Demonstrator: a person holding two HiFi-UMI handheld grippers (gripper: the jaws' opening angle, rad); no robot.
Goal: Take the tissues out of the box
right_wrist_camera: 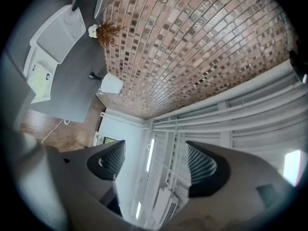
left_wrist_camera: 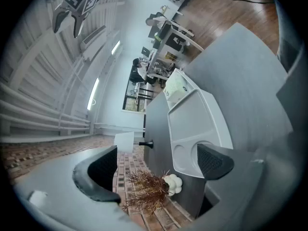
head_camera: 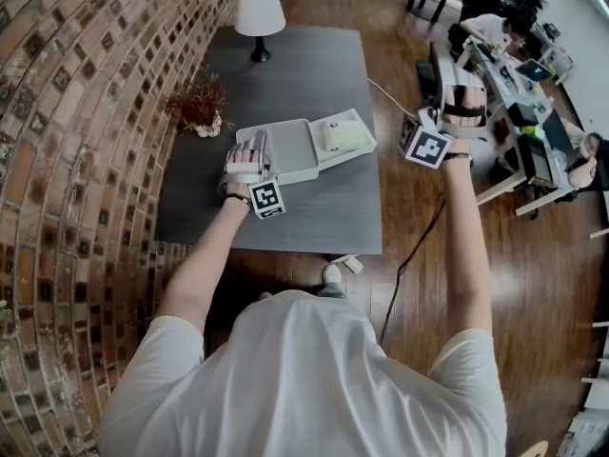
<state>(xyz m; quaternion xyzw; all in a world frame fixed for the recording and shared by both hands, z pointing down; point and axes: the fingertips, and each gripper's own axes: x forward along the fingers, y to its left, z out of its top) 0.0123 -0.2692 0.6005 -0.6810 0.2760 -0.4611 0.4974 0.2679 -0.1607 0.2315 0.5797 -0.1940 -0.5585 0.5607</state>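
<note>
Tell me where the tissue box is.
In the head view the tissue box lies on the grey table, right of the dried plant, beside the left gripper.

We see a dark grey worktop (head_camera: pixel 319 74) running along a brick wall (head_camera: pixel 86 84). At its far end stands a small lamp (head_camera: pixel 259 12) with a white shade and a dark foot. By the wall-side edge lies a bunch of dried twigs (head_camera: pixel 198 101), a small white ornament (head_camera: pixel 210 128) just beside it. Nearer us sits a long white box (head_camera: pixel 290 150), pale tissues (head_camera: pixel 344 137) showing in its right end.
</note>
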